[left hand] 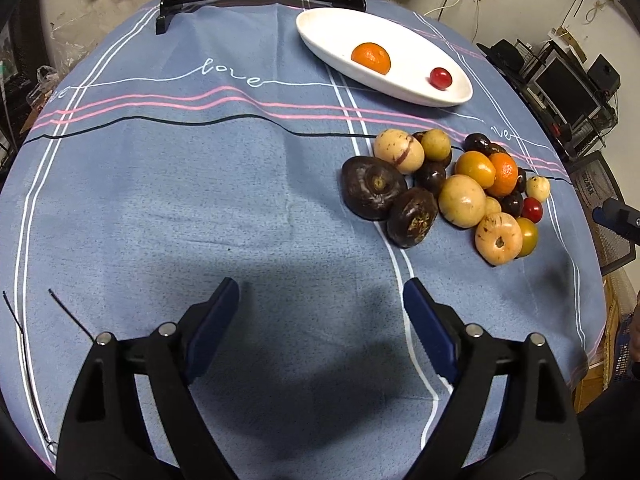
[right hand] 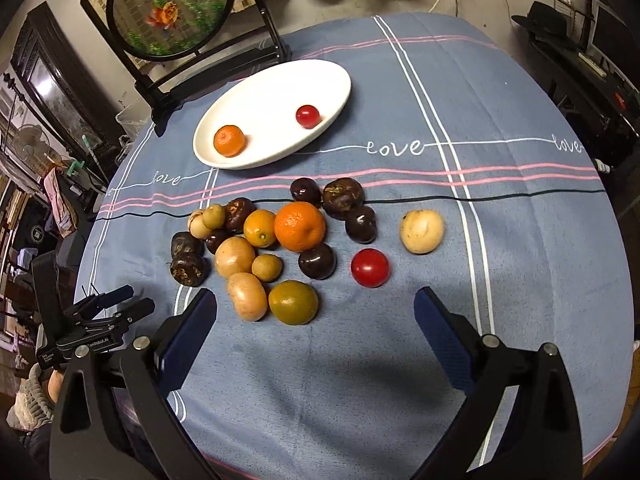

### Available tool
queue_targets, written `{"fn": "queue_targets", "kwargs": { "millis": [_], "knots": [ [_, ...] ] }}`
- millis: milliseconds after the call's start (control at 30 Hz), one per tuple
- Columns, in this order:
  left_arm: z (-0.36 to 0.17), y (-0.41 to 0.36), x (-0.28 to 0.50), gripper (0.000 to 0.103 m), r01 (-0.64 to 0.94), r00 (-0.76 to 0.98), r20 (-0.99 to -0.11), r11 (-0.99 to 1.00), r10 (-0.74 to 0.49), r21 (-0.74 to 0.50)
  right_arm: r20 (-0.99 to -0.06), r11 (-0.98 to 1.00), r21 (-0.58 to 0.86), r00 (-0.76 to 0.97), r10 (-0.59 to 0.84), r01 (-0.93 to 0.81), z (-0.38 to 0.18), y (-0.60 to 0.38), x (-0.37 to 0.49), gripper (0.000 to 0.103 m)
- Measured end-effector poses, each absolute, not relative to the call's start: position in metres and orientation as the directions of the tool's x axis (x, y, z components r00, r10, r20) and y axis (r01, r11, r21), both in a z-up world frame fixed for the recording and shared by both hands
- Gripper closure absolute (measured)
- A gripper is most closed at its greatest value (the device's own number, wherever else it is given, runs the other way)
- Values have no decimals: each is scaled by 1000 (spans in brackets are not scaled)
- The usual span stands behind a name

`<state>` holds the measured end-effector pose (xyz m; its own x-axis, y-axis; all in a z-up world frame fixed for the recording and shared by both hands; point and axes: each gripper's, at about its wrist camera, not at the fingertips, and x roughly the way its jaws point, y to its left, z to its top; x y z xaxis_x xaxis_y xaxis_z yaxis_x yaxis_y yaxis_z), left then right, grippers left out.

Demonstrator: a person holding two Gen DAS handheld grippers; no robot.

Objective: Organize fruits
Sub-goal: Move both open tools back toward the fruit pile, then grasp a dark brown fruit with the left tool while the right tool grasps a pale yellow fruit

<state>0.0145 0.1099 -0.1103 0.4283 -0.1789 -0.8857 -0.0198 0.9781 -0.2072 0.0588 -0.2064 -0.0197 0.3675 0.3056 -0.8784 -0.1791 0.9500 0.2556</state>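
Desk, blue cloth (left hand: 200, 184): white dish (right hand: 320, 76) holds an orange and tomato; fruit pile (right hand: 280, 240) waits nearby. Left gripper (left hand: 320, 300) and right gripper (right hand: 316, 308) wide, empty. Between picks; next, grasp one fruit.

A plate (right hand: 276, 92) is sitting on the table (right hand: 520, 248), behind a heap (right hand: 264, 248) of fruit. In the plate, a tangerine (right hand: 229, 141) is lying to the left and a tomato (right hand: 307, 116) to the right, well apart. Right of the heap, another tomato (right hand: 370, 268) is lying just apart, with a round fruit (right hand: 423, 231) beyond it to the right. A framed screen (right hand: 172, 8) is standing behind the plate at the table's far left edge.
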Motion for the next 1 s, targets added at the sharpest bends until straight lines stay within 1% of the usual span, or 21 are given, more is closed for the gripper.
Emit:
{"fn": "queue_targets", "kwargs": {
  "millis": [167, 433, 467, 533, 633, 767, 800, 833, 933, 1000],
  "knots": [
    [-112, 97, 25, 17, 24, 420, -888, 980, -190, -198, -881, 953, 253, 368, 297, -164, -23, -212, 55, 4],
    [-106, 64, 57, 17, 114, 439, -873, 977, -214, -182, -884, 960, 268, 375, 279, -82, -29, -239, 50, 4],
    [-104, 61, 62, 17, 123, 444, -872, 978, -208, -171, -885, 960, 268, 374, 278, -79, -30, -240, 50, 4],
    [-101, 49, 80, 17, 132, 460, -875, 986, -153, -103, -887, 960, 267, 370, 277, -78, -31, -242, 50, 4],
    [-101, 43, 104, 17, 137, 458, -876, 986, -150, -98, -888, 960, 269, 367, 276, -72, -33, -245, 52, 4],
    [-107, 34, 127, 17, 158, 444, -887, 986, -125, -59, -890, 959, 276, 361, 279, -59, -37, -250, 55, 4],
    [-108, 33, 130, 15, 168, 448, -887, 985, -111, -39, -890, 959, 278, 360, 279, -58, -38, -251, 56, 4],
    [-108, 33, 131, 14, 167, 458, -883, 986, -100, -25, -890, 959, 279, 360, 281, -59, -38, -251, 57, 4],
    [-110, 56, 136, 13, 68, 471, -882, 997, 4, 40, -889, 957, 284, 356, 287, -63, -41, -250, 59, 4],
    [-111, 82, 137, 13, -8, 451, -892, 1000, 0, -4, -888, 955, 289, 354, 293, -64, -42, -250, 60, 4]
  ]
}}
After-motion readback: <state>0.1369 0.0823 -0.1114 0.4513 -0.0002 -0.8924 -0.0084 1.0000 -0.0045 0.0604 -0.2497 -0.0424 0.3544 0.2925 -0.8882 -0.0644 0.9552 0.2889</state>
